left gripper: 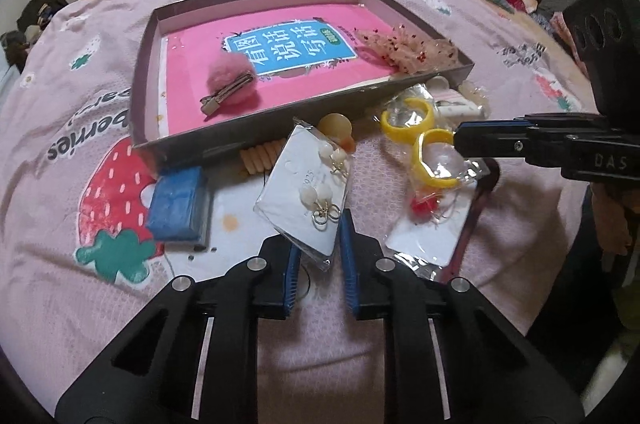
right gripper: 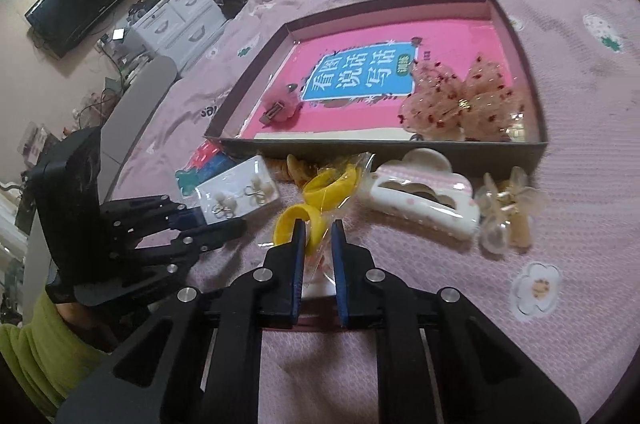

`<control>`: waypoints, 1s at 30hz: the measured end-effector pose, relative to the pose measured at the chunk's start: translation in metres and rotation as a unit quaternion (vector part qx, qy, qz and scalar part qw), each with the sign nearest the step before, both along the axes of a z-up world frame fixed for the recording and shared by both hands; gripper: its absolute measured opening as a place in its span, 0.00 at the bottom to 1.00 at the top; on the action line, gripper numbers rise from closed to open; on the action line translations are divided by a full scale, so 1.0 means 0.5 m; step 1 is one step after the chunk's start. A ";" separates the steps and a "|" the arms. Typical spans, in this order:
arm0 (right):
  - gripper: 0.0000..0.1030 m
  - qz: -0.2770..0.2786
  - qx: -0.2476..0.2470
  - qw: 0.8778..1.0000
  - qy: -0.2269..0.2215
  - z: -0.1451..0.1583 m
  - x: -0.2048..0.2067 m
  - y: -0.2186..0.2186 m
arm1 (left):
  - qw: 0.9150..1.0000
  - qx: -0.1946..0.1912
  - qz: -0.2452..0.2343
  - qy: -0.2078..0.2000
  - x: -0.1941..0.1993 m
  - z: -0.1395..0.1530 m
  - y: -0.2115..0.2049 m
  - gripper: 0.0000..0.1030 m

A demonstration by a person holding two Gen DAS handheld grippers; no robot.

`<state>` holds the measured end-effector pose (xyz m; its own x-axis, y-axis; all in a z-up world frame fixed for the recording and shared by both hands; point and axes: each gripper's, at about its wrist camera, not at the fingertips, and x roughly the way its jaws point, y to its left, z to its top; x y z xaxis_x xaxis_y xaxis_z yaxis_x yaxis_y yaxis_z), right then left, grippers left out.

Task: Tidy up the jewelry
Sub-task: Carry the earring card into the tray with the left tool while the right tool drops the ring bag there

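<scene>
My left tongs (left gripper: 318,244) are clamped on the near corner of the bagged earring card (left gripper: 306,193), which lies tilted on the pink bedspread (left gripper: 80,83) just in front of the shallow box (left gripper: 148,63). My right tongs (right gripper: 318,236) pinch the clear bag of yellow rings (right gripper: 320,199), just right of the card. Inside the box, on a pink book (left gripper: 320,63), lie a fuzzy pink hair clip (left gripper: 232,79) and a sheer bow (right gripper: 460,103); a white claw clip (right gripper: 424,195) rests outside on the bedspread.

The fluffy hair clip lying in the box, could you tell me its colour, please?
Pink pom-pom hair clip, with a dull metal clasp; clearest in the left wrist view.
</scene>
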<state>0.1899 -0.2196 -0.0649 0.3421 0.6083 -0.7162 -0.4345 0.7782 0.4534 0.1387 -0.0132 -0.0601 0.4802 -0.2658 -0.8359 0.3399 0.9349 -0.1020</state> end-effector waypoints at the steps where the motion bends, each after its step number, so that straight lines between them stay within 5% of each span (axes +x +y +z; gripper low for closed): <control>1: 0.12 -0.002 0.001 1.000 -0.005 0.007 -0.007 -0.008 | 1.000 -0.004 0.002 -0.002 -0.002 0.003 0.003 0.10; 19: 0.07 -0.032 0.012 0.997 -0.067 0.107 -0.042 -0.068 | 0.997 -0.040 0.042 -0.050 -0.039 0.094 0.060 0.09; 30: 0.07 -0.037 0.021 0.992 -0.118 0.215 0.005 -0.063 | 0.993 -0.047 0.052 -0.097 0.020 0.194 0.069 0.10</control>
<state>0.1926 -0.2513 0.0425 0.5425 0.6032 -0.5847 -0.4746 0.7944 0.3791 0.1486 0.0213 0.0369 0.6588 -0.2785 -0.6988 0.2631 0.9556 -0.1328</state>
